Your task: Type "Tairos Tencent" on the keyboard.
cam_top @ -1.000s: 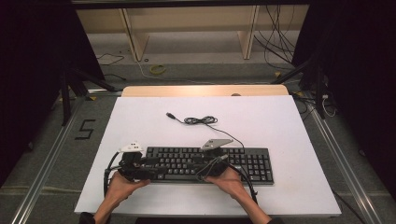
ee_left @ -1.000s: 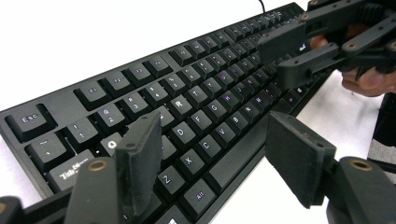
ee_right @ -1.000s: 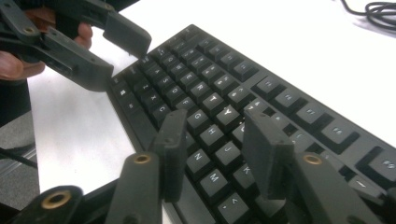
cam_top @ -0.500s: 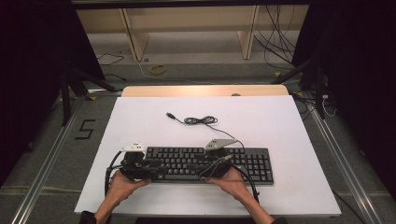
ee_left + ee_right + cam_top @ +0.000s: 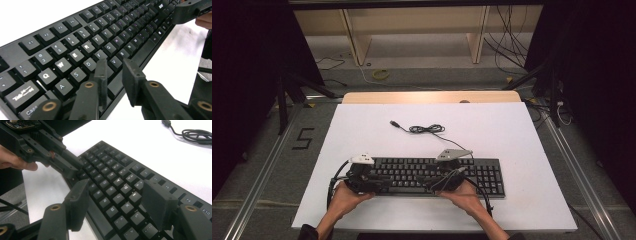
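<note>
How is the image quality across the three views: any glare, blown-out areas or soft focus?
High view: the white table top is evenly lit, the surroundings fall to black. Left gripper view: the black computer keyboard is sharp, table blown out white. Right gripper view: near jaws slightly soft, the coiled black cable crisp.

You have strong overhead light on the white table [image 5: 522, 150]; it reads near blown-out, with dark surroundings falling to black at both sides of the high view. Shadows under the keyboard [image 5: 482, 172] are short and soft. In your left gripper view the white surface clips fully; key legends stay sharp mid-frame, while the near jaws go soft. Your right gripper view is slightly hazy, its foreground jaws blurred and the far cable [image 5: 197, 132] soft.
</note>
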Motion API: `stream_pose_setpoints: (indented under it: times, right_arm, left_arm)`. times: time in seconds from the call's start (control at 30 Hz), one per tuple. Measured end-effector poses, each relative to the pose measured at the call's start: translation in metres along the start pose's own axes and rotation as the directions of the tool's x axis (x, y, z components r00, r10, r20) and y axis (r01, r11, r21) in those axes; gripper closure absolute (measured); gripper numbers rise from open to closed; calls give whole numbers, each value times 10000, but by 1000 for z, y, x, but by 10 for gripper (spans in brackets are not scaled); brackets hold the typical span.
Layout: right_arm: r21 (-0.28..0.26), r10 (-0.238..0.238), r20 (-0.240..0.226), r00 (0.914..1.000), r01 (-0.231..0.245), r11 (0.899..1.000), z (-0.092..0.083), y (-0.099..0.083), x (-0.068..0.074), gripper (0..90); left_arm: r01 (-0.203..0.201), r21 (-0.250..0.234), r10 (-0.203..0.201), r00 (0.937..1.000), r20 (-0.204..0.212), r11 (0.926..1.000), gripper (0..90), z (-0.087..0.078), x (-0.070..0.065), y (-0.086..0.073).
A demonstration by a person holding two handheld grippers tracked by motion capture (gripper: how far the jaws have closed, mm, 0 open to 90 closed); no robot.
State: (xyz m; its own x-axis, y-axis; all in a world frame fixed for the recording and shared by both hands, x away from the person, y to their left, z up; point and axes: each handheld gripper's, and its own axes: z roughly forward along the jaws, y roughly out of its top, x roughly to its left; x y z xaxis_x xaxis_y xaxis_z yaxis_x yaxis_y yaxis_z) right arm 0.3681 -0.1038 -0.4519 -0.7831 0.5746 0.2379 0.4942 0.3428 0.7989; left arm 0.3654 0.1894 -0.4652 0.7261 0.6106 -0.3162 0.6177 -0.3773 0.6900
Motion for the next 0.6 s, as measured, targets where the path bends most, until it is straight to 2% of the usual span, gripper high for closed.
stream_pose_setpoints:
  times: [0.3,0.6]
  right_arm:
    - [-139,-56,-46,10000,55,9999,-3,-1,2,359]
    - [-230,-109,-93,9999,107,9997,-7,-4,4,354]
  left_arm:
    - [-226,301,227,9997,-6,9993,848,4,0,2]
    - [-263,454,264,9996,-19,9986,887,8,0,3]
